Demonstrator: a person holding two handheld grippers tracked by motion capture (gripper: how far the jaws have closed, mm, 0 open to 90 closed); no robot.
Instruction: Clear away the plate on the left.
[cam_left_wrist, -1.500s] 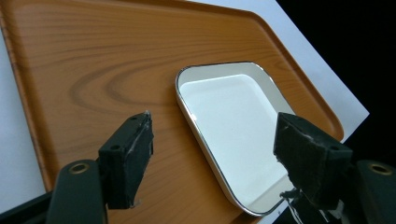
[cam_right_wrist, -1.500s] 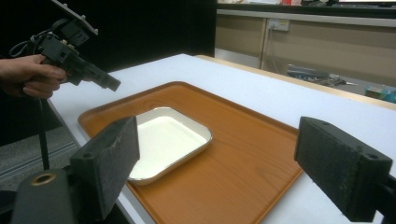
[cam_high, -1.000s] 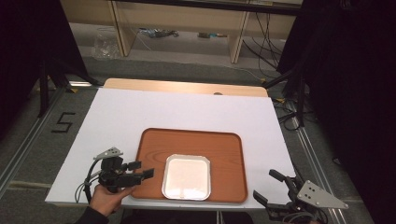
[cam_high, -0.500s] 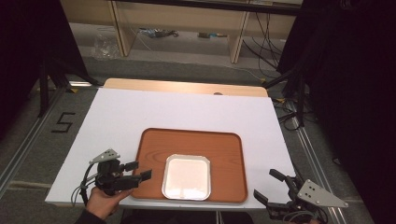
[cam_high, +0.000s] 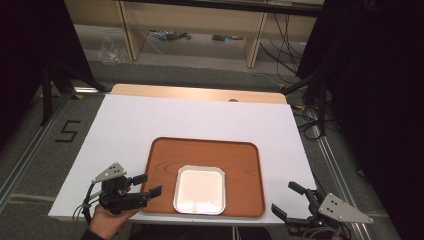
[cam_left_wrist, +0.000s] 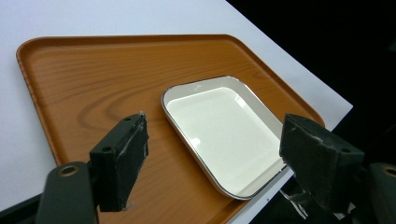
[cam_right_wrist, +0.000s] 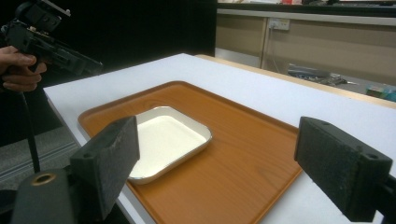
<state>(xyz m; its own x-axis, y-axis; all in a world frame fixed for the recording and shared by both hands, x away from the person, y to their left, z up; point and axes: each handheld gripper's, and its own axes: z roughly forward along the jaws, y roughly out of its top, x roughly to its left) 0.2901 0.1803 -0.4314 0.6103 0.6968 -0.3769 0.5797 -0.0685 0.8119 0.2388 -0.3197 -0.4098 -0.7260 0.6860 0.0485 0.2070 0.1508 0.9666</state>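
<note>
A shallow white dish (cam_high: 199, 189) with a metal-coloured rim is seen lying flat on a brown wooden tray (cam_high: 240, 155), in the near half of the tray and a little toward its left side; the tray itself rests on the white worktop (cam_high: 200, 117), close to the near edge. The left tongs (cam_high: 148, 185) are held in a hand (cam_high: 107, 220) at the tray's near left corner, with the jaws spread wide and nothing between them; in the left gripper view the dish (cam_left_wrist: 224, 130) is framed in the gap between the two black jaws, just ahead and slightly lower. The right tongs (cam_high: 289, 199) are held off the worktop's near right corner, likewise wide apart and empty, and well apart from the dish, which appears farther off across the tray (cam_right_wrist: 233, 154) in the right gripper view. The dish is nearly square with rounded corners, so no strong long axis is offered; its left rim faces the left tongs directly. The left tongs are judged to be much the nearer, and a short advance to the right over the tray's lip would be needed to bring the jaws to the rim. The dish (cam_right_wrist: 163, 140) is touched by neither pair.
</note>
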